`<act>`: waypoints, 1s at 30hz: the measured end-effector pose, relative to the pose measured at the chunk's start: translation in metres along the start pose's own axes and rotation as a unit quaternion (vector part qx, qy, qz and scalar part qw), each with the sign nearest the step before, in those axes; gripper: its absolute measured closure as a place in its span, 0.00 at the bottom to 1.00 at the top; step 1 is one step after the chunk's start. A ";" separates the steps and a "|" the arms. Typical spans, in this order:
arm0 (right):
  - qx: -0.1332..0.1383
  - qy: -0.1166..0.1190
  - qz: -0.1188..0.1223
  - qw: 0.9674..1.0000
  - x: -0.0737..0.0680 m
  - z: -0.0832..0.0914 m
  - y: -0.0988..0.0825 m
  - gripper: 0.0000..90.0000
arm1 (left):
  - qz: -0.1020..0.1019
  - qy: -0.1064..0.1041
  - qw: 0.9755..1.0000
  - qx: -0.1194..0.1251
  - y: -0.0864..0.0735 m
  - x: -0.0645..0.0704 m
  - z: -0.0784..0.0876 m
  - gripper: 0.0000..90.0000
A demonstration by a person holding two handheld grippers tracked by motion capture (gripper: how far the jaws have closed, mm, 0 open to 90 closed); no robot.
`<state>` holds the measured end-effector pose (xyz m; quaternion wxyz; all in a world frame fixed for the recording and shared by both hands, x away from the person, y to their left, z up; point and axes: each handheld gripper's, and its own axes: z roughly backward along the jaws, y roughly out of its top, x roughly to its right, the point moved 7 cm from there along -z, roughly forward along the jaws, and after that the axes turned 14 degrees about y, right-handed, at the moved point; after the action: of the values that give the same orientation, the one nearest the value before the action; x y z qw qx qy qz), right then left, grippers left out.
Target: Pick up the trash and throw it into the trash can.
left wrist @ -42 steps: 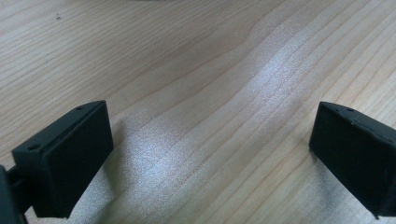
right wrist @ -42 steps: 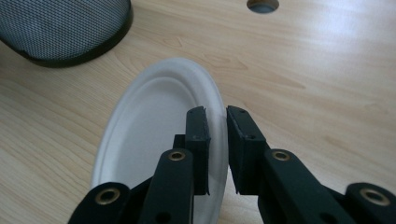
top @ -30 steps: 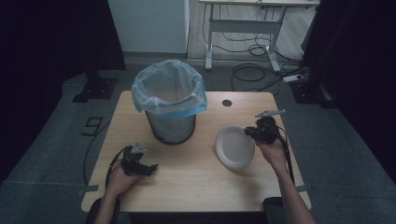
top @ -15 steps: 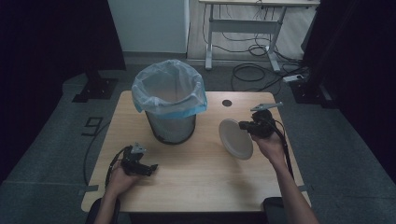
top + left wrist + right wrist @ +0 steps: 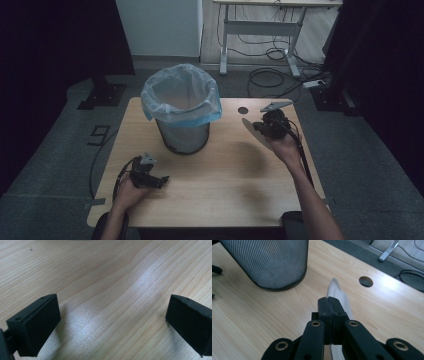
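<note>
- The white, round, thin paper plate (image 5: 253, 131) is the thing in hand: it is off the table, tipped on edge, pinched by its rim in my right gripper (image 5: 264, 128) at about 3 o'clock of the tabletop.
- In the right gripper view the plate (image 5: 340, 300) stands edgewise between my two black jaws, which are pressed together on its rim; its white face runs away from me towards 12 o'clock.
- My left gripper (image 5: 161, 181) rests low at about 8 o'clock on the light wooden table (image 5: 230, 185), well apart from the plate. In the left gripper view its jaws stand wide apart with bare wood (image 5: 107, 290) between them, gripping nothing.
- The black mesh wastebasket with a pale blue plastic liner (image 5: 182, 107) stands at about 11 o'clock, to the left of the plate, with open table between them. The right gripper view shows its mesh wall (image 5: 272, 262) near the plate's far edge but not touching.
- I judge the step to be the carry: the plate is lifted and not yet over the bin.
- Next, I think, I must bring the plate leftwards and higher, so it clears the liner's rim, then loosen the jaws over the opening. The thin rim could slip or bend, so I would keep the pinch firm until then.
</note>
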<state>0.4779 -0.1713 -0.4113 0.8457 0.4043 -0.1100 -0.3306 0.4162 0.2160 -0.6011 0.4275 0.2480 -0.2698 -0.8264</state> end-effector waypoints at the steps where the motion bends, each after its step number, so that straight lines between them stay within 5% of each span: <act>1: 0.001 -0.003 0.004 1.000 0.000 0.001 0.003 0.99 | 0.000 0.000 1.000 0.000 0.000 0.000 0.000 0.00; 10: 0.000 -0.017 0.024 1.000 0.000 0.013 0.041 0.99 | 0.000 0.000 1.000 0.000 0.000 0.000 0.000 0.00; 30: 0.034 0.014 0.035 0.999 -0.008 0.025 0.115 0.99 | 0.000 -0.002 1.000 0.001 0.001 0.001 -0.001 0.00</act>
<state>0.5145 -0.1295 -0.3075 0.8441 0.4330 -0.1233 -0.2912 0.4166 0.2151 -0.6013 0.4263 0.2466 -0.2717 -0.8268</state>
